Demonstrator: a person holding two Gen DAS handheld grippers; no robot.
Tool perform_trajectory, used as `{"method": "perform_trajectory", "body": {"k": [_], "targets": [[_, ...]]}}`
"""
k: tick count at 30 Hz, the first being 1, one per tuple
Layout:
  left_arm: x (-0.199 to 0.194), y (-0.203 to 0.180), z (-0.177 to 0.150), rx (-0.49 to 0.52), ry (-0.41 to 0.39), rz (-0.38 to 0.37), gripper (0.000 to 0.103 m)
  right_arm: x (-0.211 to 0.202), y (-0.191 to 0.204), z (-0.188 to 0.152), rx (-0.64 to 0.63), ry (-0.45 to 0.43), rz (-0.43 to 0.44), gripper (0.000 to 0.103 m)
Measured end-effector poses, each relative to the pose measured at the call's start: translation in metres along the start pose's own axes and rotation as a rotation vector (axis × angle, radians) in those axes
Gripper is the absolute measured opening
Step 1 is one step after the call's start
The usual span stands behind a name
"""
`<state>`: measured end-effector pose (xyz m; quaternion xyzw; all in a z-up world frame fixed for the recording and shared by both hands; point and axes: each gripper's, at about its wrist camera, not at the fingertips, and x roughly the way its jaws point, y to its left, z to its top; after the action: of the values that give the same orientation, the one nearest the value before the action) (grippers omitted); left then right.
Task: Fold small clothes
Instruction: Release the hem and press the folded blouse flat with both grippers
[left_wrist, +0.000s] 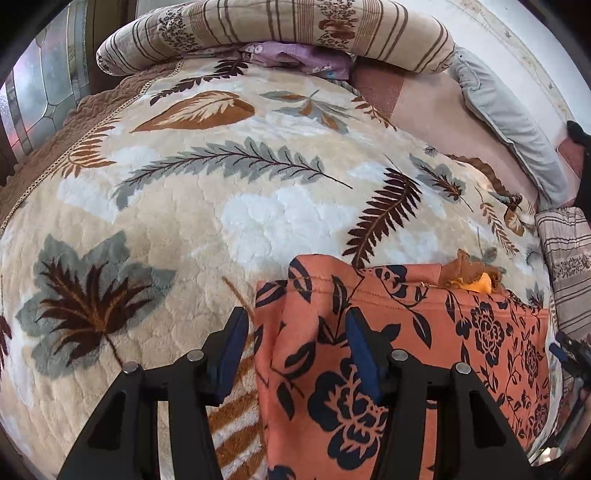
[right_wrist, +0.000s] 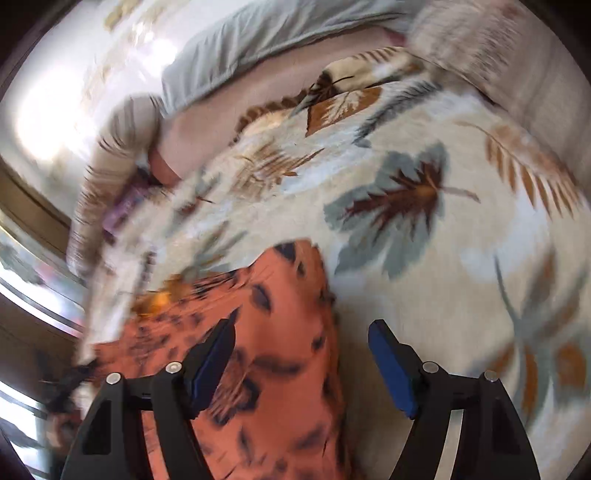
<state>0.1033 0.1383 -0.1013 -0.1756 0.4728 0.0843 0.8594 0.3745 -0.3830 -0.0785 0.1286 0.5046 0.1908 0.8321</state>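
Left wrist view: leaf-print blanket (left_wrist: 184, 206) fills the frame; striped bolster (left_wrist: 280, 33) along the top edge. Orange floral garment (left_wrist: 424, 350) lies lower right, its bottom cut off by the frame. Left gripper (left_wrist: 295, 350) jaws apart, garment's left edge between them, pads not pressing. Right wrist view is motion-blurred: garment at lower centre, print smeared. Right gripper (right_wrist: 301, 365) wide open over the garment's right edge, gripping nothing.
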Motion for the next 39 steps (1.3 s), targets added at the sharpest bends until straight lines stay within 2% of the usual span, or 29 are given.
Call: {"method": "perform_trajectory", "body": {"k": [2, 3, 4, 6, 7, 8, 10, 12, 13, 14, 15, 16, 17, 18, 19, 20, 21, 22, 23, 25, 27, 30, 33, 34, 36, 37, 38, 39], "targets": [[0.002, -0.004, 0.0, 0.013, -0.004, 0.0, 0.042, 0.014, 0.008, 0.015, -0.042, -0.003, -0.036, 0.065], [0.004, -0.005, 0.001, 0.026, -0.006, 0.016, 0.022, 0.013, 0.007, 0.016, -0.065, -0.005, -0.051, 0.045], [0.006, -0.006, 0.002, 0.031, -0.004, 0.027, 0.006, 0.013, 0.004, 0.015, -0.089, 0.021, -0.069, 0.019], [0.007, -0.003, 0.002, 0.014, -0.012, 0.016, 0.006, 0.029, 0.022, 0.021, -0.142, 0.069, -0.118, 0.01], [0.003, -0.003, 0.002, 0.015, -0.031, 0.01, 0.005, 0.039, 0.042, 0.03, -0.183, 0.066, -0.158, 0.008], [-0.004, -0.003, 0.002, 0.02, -0.057, 0.012, 0.005, 0.033, 0.048, 0.032, -0.219, 0.048, -0.181, 0.007], [-0.021, -0.003, -0.001, 0.027, -0.119, 0.012, 0.005, 0.008, 0.058, 0.033, -0.251, -0.039, -0.204, 0.006], [-0.024, 0.0, -0.003, 0.01, -0.137, 0.011, 0.005, -0.013, 0.056, 0.033, -0.254, -0.102, -0.216, 0.007], [-0.017, 0.001, -0.003, 0.005, -0.122, 0.018, 0.005, -0.013, 0.053, 0.033, -0.253, -0.106, -0.224, 0.007], [-0.002, 0.002, -0.001, 0.003, -0.073, 0.038, 0.006, -0.001, 0.052, 0.032, -0.246, -0.095, -0.233, 0.007], [0.012, 0.003, 0.0, -0.004, -0.03, 0.052, 0.006, 0.015, 0.045, 0.034, -0.227, -0.064, -0.245, 0.008], [0.023, 0.004, 0.0, -0.007, -0.012, 0.059, 0.008, 0.029, 0.025, 0.028, -0.186, 0.01, -0.242, 0.01], [0.024, 0.002, 0.001, 0.017, -0.035, 0.068, 0.008, 0.037, 0.015, 0.023, -0.143, 0.044, -0.224, 0.011], [0.022, 0.0, 0.002, 0.031, -0.035, 0.078, 0.009, 0.024, 0.001, 0.016, -0.09, 0.001, -0.193, 0.013], [0.019, -0.001, 0.003, 0.033, -0.033, 0.081, 0.009, 0.023, 0.008, 0.021, -0.063, -0.022, -0.183, 0.021], [0.014, -0.001, 0.004, 0.027, -0.038, 0.08, 0.013, 0.013, 0.009, 0.02, -0.046, -0.041, -0.18, 0.028], [0.01, 0.001, 0.005, 0.019, -0.039, 0.092, 0.027, 0.02, 0.029, 0.03, -0.043, -0.06, -0.192, 0.046], [0.005, 0.004, 0.005, 0.004, -0.04, 0.106, 0.038, 0.006, 0.03, 0.026, -0.041, -0.087, -0.2, 0.063], [-0.004, 0.008, 0.003, -0.019, -0.056, 0.095, 0.039, -0.02, 0.026, 0.016, -0.023, -0.131, -0.185, 0.065], [-0.022, 0.011, -0.003, -0.036, -0.08, 0.073, 0.039, -0.056, 0.025, -0.003, 0.008, -0.179, -0.1, 0.065], [-0.041, 0.008, -0.013, -0.026, -0.096, 0.048, 0.039, -0.076, 0.038, -0.02, 0.04, -0.184, 0.011, 0.066], [-0.069, -0.007, -0.039, 0.013, -0.12, 0.012, 0.048, -0.089, 0.046, -0.063, 0.087, -0.124, 0.217, 0.067], [-0.084, -0.023, -0.069, 0.038, -0.122, -0.019, 0.06, -0.079, 0.034, -0.111, 0.17, -0.043, 0.336, 0.068], [-0.085, -0.029, -0.082, 0.053, -0.116, -0.028, 0.064, -0.071, 0.028, -0.124, 0.191, -0.021, 0.333, 0.068], [-0.074, -0.034, -0.099, 0.08, -0.085, -0.01, 0.065, -0.054, -0.003, -0.145, 0.259, 0.019, 0.24, 0.065], [-0.058, -0.036, -0.109, 0.108, -0.022, 0.033, 0.065, -0.052, -0.017, -0.15, 0.314, 0.011, 0.268, 0.061], [-0.048, -0.035, -0.115, 0.13, 0.008, 0.064, 0.066, -0.058, -0.024, -0.156, 0.37, -0.002, 0.302, 0.062], [-0.05, -0.037, -0.12, 0.161, -0.03, 0.082, 0.068, -0.068, -0.024, -0.158, 0.385, -0.013, 0.291, 0.064]]}}
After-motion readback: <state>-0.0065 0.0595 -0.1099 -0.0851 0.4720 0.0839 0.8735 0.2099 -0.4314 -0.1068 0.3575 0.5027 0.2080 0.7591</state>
